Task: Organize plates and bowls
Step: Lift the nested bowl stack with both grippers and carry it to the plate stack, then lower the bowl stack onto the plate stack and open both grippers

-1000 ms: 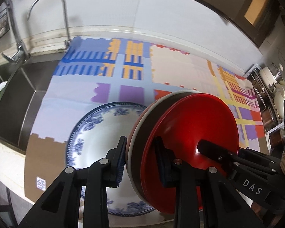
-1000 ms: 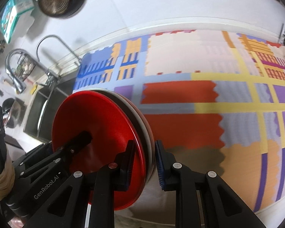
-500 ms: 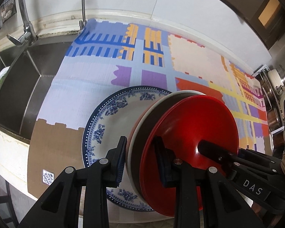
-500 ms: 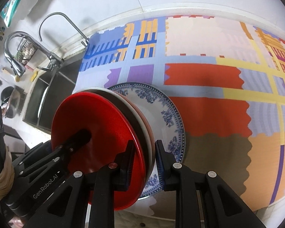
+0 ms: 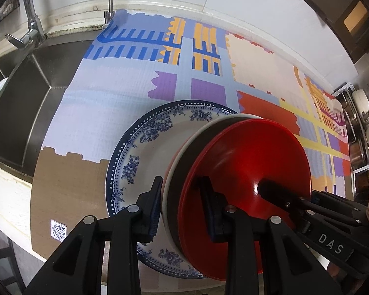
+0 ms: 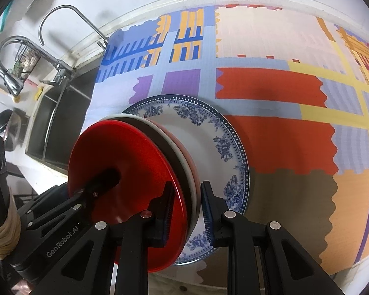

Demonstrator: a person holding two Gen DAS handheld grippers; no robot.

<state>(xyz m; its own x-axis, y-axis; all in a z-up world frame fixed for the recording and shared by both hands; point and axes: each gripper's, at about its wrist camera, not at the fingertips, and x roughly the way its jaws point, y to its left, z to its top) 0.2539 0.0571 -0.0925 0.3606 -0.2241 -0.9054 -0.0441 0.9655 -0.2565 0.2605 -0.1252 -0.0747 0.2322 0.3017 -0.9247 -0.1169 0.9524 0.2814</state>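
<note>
A stack of plates stands on edge between both grippers: a red plate [image 5: 253,162] [image 6: 125,157] faces the cameras, with a dark one, a white one and a pinkish one behind it. My left gripper [image 5: 182,209] is shut on the stack's rim, one pad on each side. My right gripper [image 6: 187,211] clamps the same stack from the other side. Beneath the stack a large blue-and-white floral plate [image 5: 145,152] [image 6: 209,132] lies flat on the counter mat; the stack hangs just over it, contact hidden.
A colourful patterned mat [image 5: 209,78] [image 6: 270,93] covers the counter. A steel sink [image 5: 19,93] [image 6: 56,123] with taps [image 6: 12,56] lies to the left. A dish rack with crockery [image 5: 364,108] stands at the far right. The counter's front edge [image 5: 9,196] runs close below.
Both grippers have come down and forward with the plate stack. The floral plate, earlier low in view or out of sight in the right wrist view, now lies directly under the stack.
</note>
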